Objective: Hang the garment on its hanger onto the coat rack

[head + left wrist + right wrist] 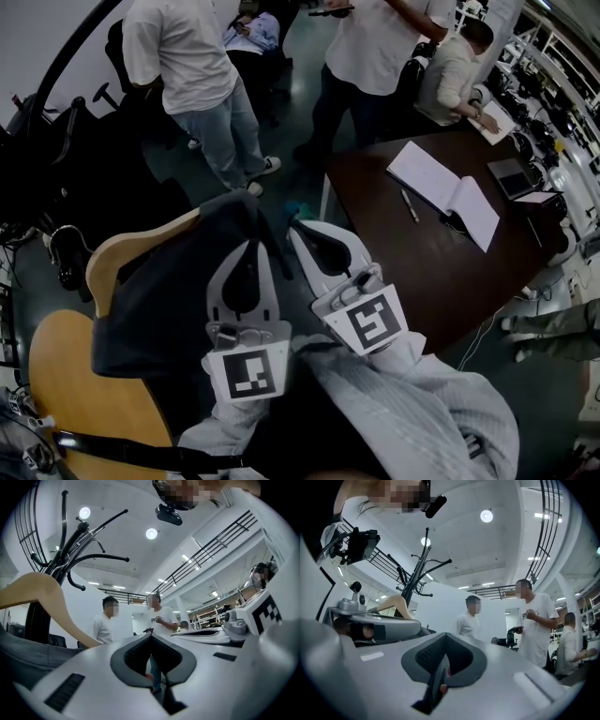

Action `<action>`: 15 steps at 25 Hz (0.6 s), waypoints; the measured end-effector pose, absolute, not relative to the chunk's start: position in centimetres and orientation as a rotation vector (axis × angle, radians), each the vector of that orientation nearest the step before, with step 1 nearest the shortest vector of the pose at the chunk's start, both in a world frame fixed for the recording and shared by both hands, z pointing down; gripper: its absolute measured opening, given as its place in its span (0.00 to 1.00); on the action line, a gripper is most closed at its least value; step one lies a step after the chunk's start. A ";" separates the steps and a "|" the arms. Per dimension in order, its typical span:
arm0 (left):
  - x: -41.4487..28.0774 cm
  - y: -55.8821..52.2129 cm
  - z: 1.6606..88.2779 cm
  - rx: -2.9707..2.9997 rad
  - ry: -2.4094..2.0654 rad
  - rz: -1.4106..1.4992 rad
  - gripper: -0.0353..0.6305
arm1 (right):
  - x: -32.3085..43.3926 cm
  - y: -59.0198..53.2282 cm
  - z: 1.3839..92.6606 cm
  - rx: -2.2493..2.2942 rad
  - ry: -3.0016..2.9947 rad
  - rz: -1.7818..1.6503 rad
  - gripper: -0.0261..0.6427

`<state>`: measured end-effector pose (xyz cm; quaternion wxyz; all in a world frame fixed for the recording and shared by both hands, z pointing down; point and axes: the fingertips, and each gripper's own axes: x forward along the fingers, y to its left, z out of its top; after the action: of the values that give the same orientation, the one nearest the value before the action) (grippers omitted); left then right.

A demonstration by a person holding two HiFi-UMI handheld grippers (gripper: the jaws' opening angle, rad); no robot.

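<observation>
A dark grey garment (164,300) hangs over a tan wooden hanger (117,251) at the left of the head view, just left of my left gripper (251,247). That gripper is shut with nothing between its jaws. My right gripper (305,231) sits beside it, also shut and empty. In the left gripper view, the hanger's arm (40,590) and the garment (28,653) lie at the left, with the black coat rack (65,545) rising behind them. The left gripper (150,635) points up and away. From the right gripper (445,635), the rack (415,576) stands far off to the left.
A dark brown table (441,281) at the right carries an open notebook (445,192) and a pen. Two people stand ahead (192,75) (375,56) and another sits at the table. A tan wooden seat (80,394) lies at the lower left, with black office chairs (56,141) behind.
</observation>
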<state>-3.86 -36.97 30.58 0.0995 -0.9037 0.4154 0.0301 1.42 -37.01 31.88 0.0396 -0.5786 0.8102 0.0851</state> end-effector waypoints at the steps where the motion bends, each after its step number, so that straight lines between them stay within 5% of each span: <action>1: -3.8 -37.0 30.8 -2.680 1.225 0.081 0.06 | 1.5 -37.0 32.0 -1.780 2.483 0.260 0.04; 15: -3.1 -36.8 30.7 -2.707 1.168 0.060 0.06 | 2.5 -36.1 32.3 -1.866 2.475 0.296 0.04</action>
<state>-3.08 -36.77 30.68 0.0964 -0.9137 0.3943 0.0204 2.48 -36.12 32.33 0.0142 -0.5992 0.7948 0.0951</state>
